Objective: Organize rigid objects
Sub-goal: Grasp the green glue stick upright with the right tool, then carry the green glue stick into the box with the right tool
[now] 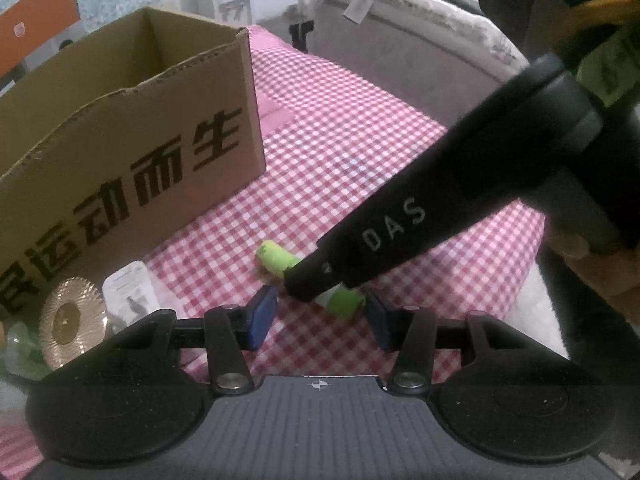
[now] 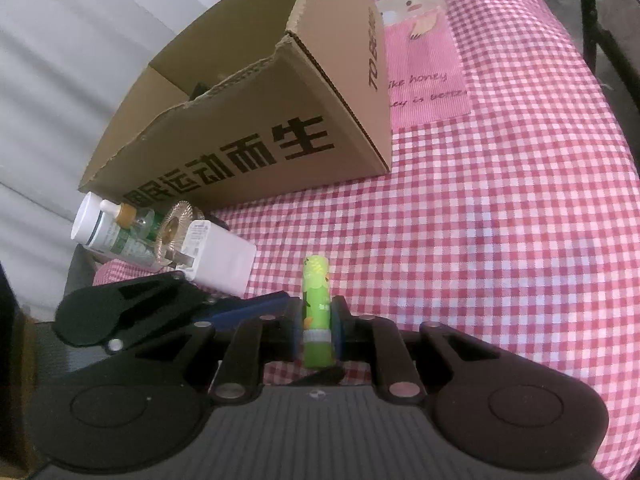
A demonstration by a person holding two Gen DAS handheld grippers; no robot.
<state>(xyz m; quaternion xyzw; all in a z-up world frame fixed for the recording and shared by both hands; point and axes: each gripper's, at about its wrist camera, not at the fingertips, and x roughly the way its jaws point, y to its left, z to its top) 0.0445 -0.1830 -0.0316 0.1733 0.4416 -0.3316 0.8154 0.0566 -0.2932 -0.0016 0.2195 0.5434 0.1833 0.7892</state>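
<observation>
Right gripper (image 2: 316, 326): its jaws are closed on a green tube (image 2: 316, 308), one blue pad on each side, at about the middle of the tube.
Green tube: it is held just over the checked cloth (image 2: 500, 240); one end points forward, toward the box. Whether it touches the cloth, I cannot tell.
Left gripper (image 1: 322, 314): the jaws stand half apart and hold nothing. The near end of the tube lies between the blue fingertips (image 1: 262, 312), but they do not touch it.
Cardboard box (image 2: 256, 128): open at the top, it stands on the cloth behind the tube, with dark printed characters on the front wall.
Beside the box: a white bottle (image 2: 100, 228), a gold ribbed disc (image 1: 74, 318) and a white charger block (image 2: 218, 258) lie close together at the front left corner.
</observation>
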